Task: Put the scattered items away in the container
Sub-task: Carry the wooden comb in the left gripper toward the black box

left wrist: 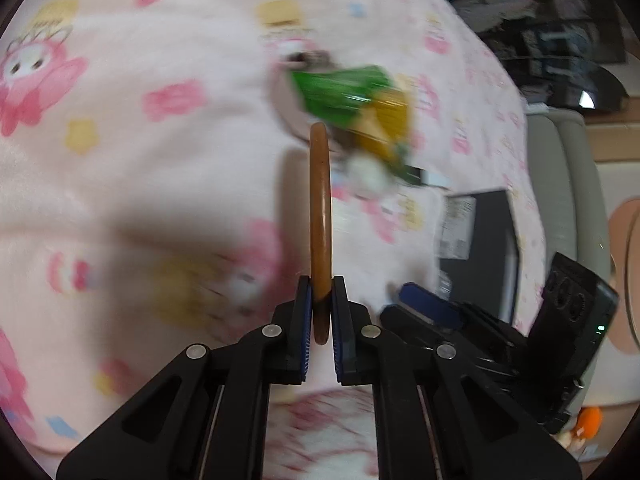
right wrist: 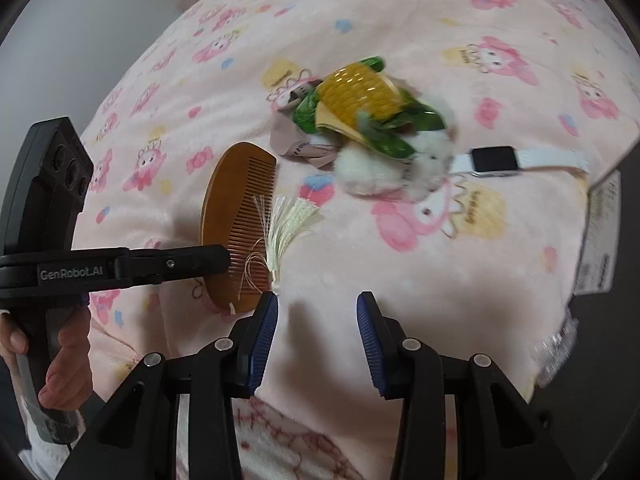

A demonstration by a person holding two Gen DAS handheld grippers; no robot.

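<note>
My left gripper (left wrist: 321, 300) is shut on a brown wooden comb (left wrist: 320, 216), which I see edge-on, lifted over the pink blanket. In the right wrist view the same left gripper (right wrist: 226, 258) reaches in from the left and clamps the comb (right wrist: 236, 208) near its teeth, and a pale tassel (right wrist: 284, 216) hangs from the comb. Beyond it lie a toy corn cob (right wrist: 360, 96) on a beige cloth (right wrist: 292, 140), a white plush toy (right wrist: 380, 168) and a white smartwatch (right wrist: 496, 160). My right gripper (right wrist: 318, 304) is open above bare blanket, holding nothing.
A pink cartoon-print blanket (right wrist: 400, 264) covers the surface. A dark box with a white label (left wrist: 480, 240) sits at the blanket's right edge. Crinkled clear plastic (right wrist: 560, 344) lies at the lower right. A person's hand (right wrist: 64, 364) grips the left tool's handle.
</note>
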